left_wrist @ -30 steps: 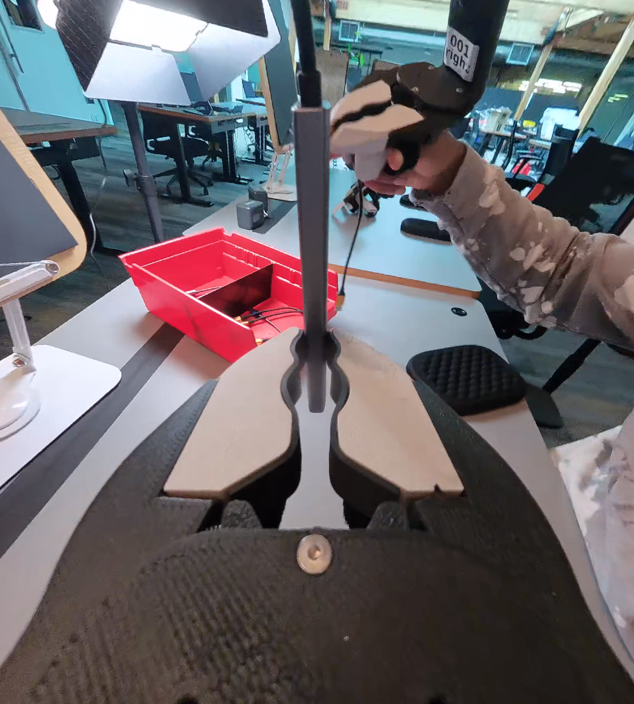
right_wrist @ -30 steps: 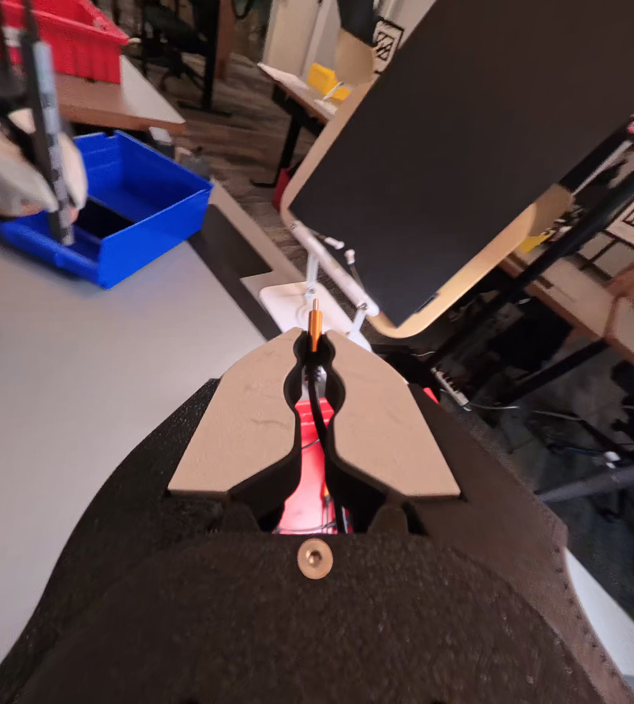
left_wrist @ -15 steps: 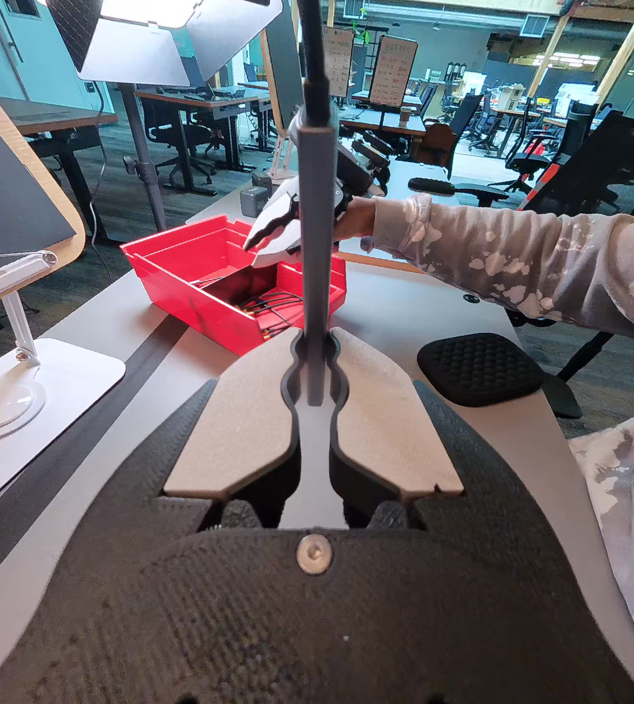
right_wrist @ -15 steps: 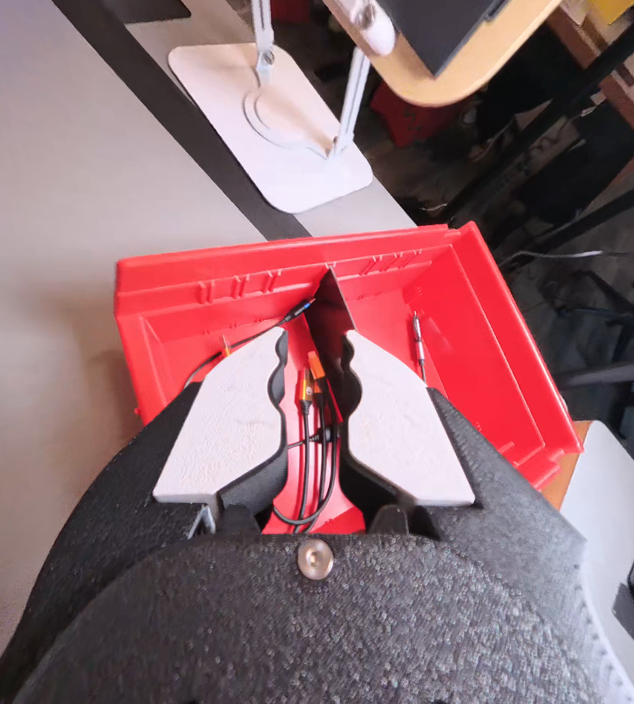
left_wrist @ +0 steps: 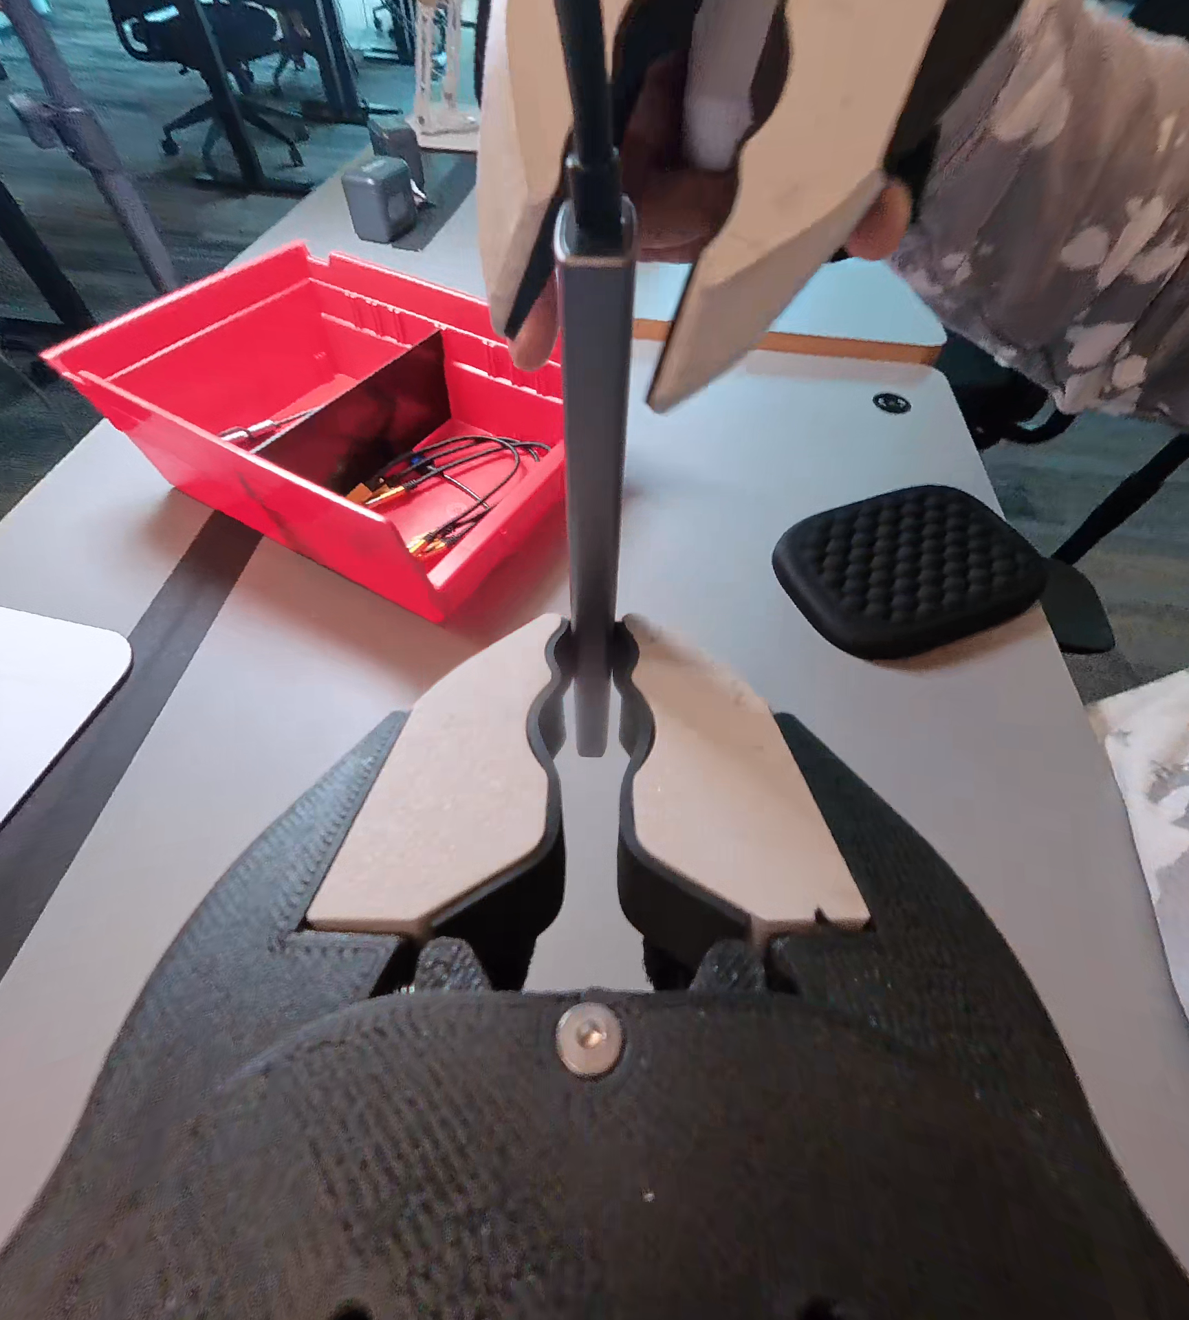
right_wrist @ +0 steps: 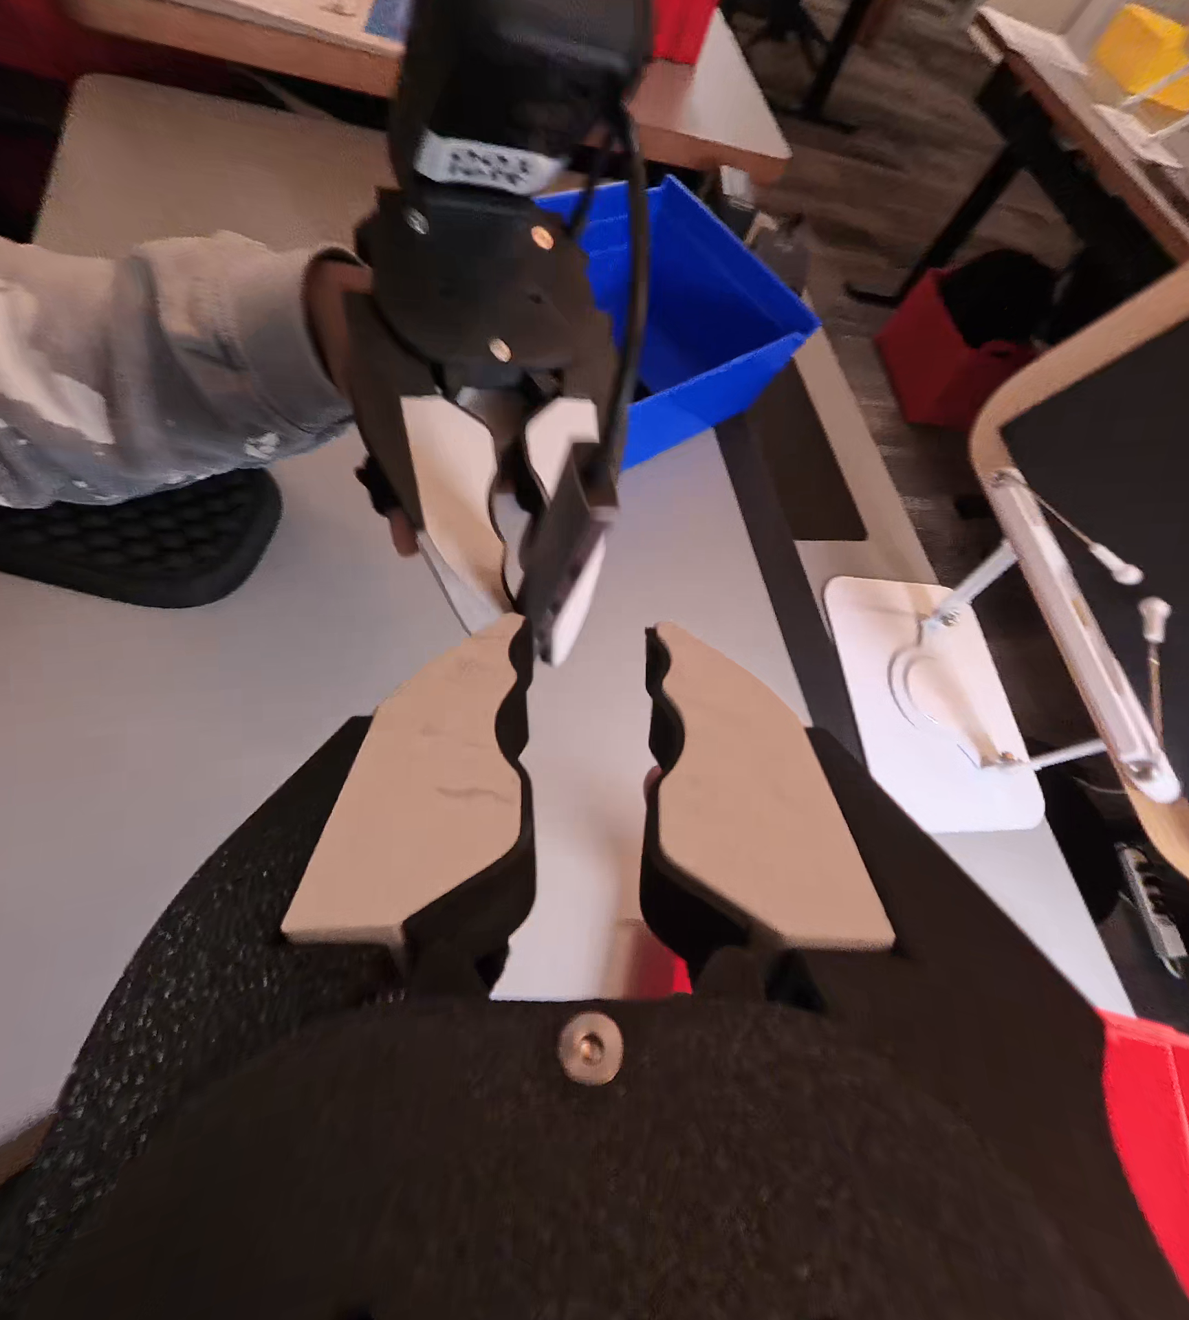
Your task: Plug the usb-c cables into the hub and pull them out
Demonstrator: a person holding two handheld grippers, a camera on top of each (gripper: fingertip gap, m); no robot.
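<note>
Since 0.5 s ago: right gripper (right_wrist: 585, 643) up out of red bin (left_wrist: 241, 493), cable dropped, now nose-to-nose w/ left gripper (left_wrist: 595, 636). Left grip on hub unchanged.

Nearest in left wrist view: left fingers (left_wrist: 463, 778) pressed together on lower end of grey hub (left_wrist: 593, 457), hub upright, own black cord (left_wrist: 588, 93) running up from its top end. Beyond, to left: red bin on grey surface (left_wrist: 755, 486), black divider inside, usb-c cables (left_wrist: 463, 464) lying loose in its nearer compartment, orange plugs showing; one more connector in the far compartment. To right: black textured pad (left_wrist: 909, 568) on surface. Farther up: right fingers (left_wrist: 741, 236) spread wide either side of hub's top, holding nothing.

Right wrist view: own fingers apart, empty; hub's edge just beyond left fingertip, blurred. Behind: blue bin (right_wrist: 705, 314), white stand base (right_wrist: 927, 707).
</note>
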